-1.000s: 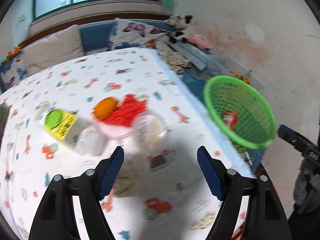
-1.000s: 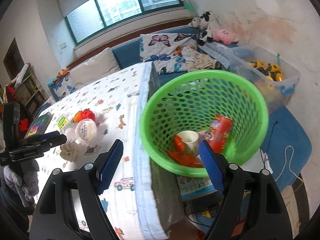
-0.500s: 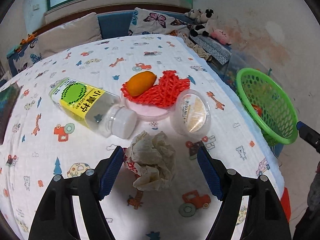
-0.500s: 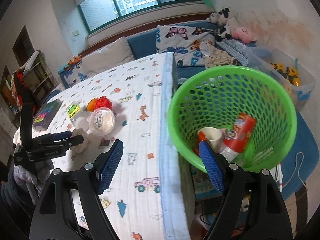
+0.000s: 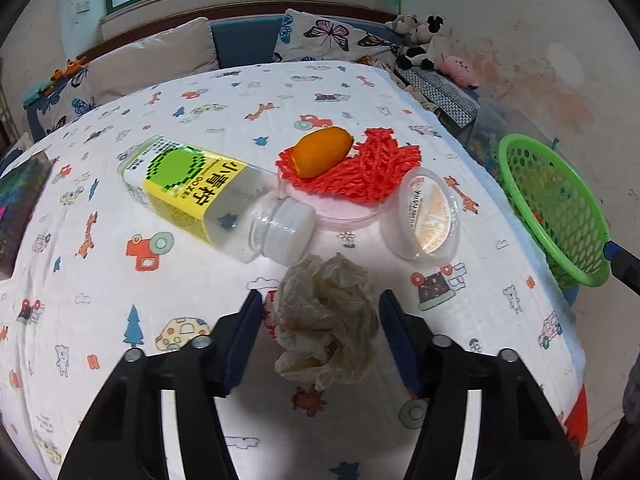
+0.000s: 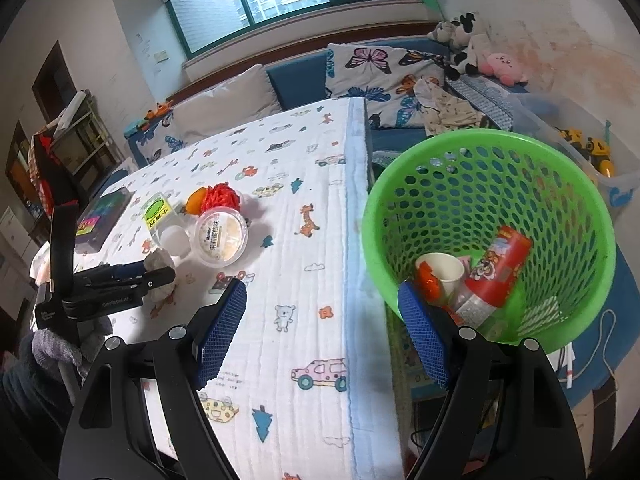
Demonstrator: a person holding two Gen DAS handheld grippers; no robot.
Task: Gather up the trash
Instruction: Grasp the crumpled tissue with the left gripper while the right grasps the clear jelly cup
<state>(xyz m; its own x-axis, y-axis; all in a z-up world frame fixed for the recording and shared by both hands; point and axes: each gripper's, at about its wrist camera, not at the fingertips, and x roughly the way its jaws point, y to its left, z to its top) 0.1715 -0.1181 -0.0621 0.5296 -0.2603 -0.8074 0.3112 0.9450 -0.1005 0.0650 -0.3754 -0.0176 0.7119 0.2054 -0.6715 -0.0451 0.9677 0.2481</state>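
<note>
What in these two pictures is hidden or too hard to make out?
- Underside of the crumpled paper wad, left wrist view: hidden by its own bulk.
- Bottom of the green basket, right wrist view: partly blocked by the right gripper.
- Basket contents in the left wrist view: blurred behind the mesh.
- Lid print on the plastic cup: too small to read.
- Dark box: cut off by the left edge.

Butterfly pillow (image 6: 384, 68), plush toys (image 6: 468, 46), dark book (image 6: 102, 216).
</note>
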